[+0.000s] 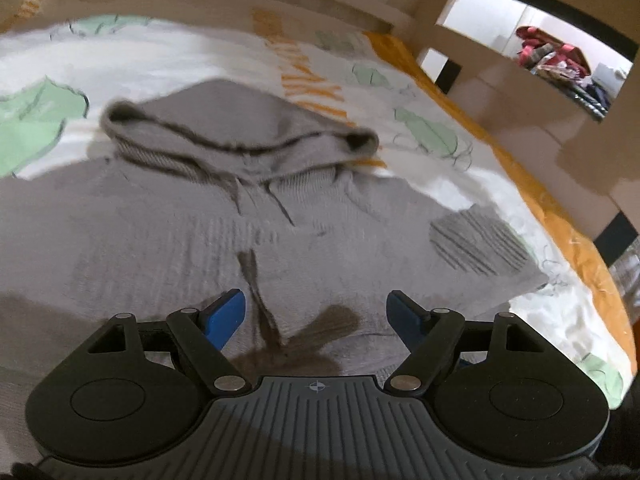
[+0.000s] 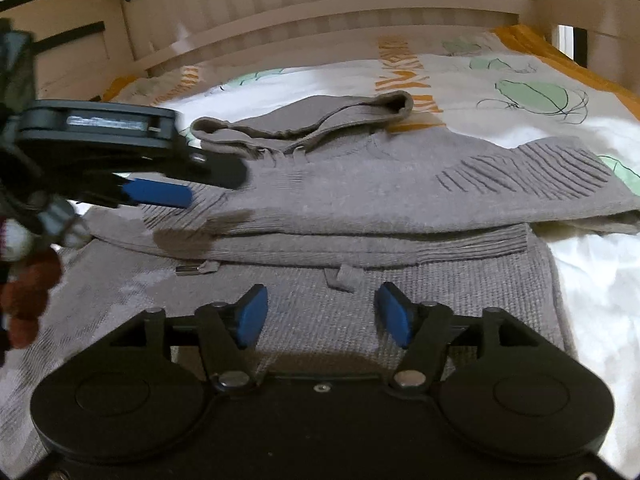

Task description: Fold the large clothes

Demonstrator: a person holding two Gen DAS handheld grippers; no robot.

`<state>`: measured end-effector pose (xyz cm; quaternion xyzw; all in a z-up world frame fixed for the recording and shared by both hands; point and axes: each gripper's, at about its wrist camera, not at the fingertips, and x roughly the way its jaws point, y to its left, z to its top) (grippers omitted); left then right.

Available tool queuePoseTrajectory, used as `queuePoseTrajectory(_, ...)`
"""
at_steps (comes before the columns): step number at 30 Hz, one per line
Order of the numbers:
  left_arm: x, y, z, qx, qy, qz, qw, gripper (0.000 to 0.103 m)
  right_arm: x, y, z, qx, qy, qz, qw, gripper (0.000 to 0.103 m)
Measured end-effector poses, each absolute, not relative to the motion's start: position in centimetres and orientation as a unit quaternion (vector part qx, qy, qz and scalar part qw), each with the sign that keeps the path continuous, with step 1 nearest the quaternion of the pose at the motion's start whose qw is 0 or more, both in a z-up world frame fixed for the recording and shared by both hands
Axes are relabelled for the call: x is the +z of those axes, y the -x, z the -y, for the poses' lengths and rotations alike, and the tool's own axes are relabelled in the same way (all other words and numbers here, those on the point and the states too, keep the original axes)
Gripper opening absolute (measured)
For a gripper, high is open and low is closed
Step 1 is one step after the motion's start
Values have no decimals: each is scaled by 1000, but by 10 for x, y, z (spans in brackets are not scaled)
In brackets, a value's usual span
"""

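bed (image 2: 516,4): pale wooden slatted headboard at far edge | cover (image 2: 460,68): white, green blobs, orange lettering, orange border along right edge | on cover: grey knit hoodie (image 2: 360,184), mid-bed, hood toward headboard, sleeves folded across body, right cuff near right edge

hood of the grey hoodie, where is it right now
The hood lies flat on the bedspread at the hoodie's far end, toward the headboard. In the right wrist view it sits upper centre, just right of the left gripper.
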<state>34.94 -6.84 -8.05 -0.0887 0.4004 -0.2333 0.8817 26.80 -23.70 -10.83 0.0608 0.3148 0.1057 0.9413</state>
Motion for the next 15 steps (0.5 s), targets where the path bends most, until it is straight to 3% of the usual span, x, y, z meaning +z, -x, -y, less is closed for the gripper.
queuePoseTrajectory(7, -89, -357, 74, -219, 122, -405, 879, 76, -112, -265, 237, 116, -65, -305, 943, 72)
queuePoseTrajectory(9, -88, -360, 70, -216, 136, -406, 878, 61, -113, -265, 237, 118, -63, -304, 943, 74)
queuePoseTrajectory(10, -86, -361, 67, -212, 143, -408, 877, 23, -113, -265, 237, 118, -62, -304, 943, 74)
queuePoseTrajectory(11, -86, -364, 66, -210, 152, -415, 872, 11, -113, -265, 236, 118, -62, -303, 943, 74)
queuePoseTrajectory(15, -62, -363, 68, -231, 169, -403, 869, 10, -113, -265, 238, 120, -66, -303, 943, 74)
